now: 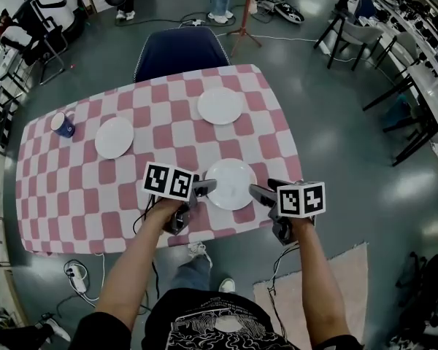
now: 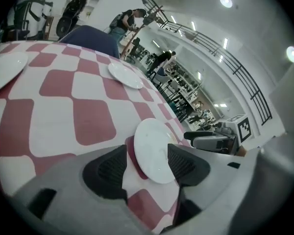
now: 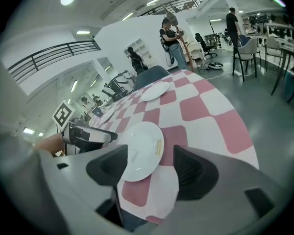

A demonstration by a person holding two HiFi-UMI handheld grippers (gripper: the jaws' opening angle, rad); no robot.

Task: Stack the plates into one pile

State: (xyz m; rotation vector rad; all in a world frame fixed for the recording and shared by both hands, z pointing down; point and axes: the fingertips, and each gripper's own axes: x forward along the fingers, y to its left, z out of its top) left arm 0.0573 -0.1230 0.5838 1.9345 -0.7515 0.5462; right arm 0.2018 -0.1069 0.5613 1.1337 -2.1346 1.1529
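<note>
Head view: on the pink-and-white checked tablecloth (image 1: 73,195), a blue mug (image 1: 63,125) stands at the far left, and its small pale mark is too small to read. A plain white round plate (image 1: 114,137) lies right of the mug. The left gripper (image 1: 206,187) has its jaws apart, their tips just beside the left rim of the near plate (image 1: 231,184), which lies flat by the table's front edge. In the left gripper view, this plate (image 2: 154,151) shows in the gap beyond the dark ribbed pads (image 2: 110,170). A third plate (image 1: 220,106) lies farther back. The right gripper (image 1: 257,192), also spread open and empty, faces the near plate's right rim. In the right gripper view, that plate (image 3: 142,151) bears a faint yellowish streak. Each gripper's cube carries black-and-white square markers.
</note>
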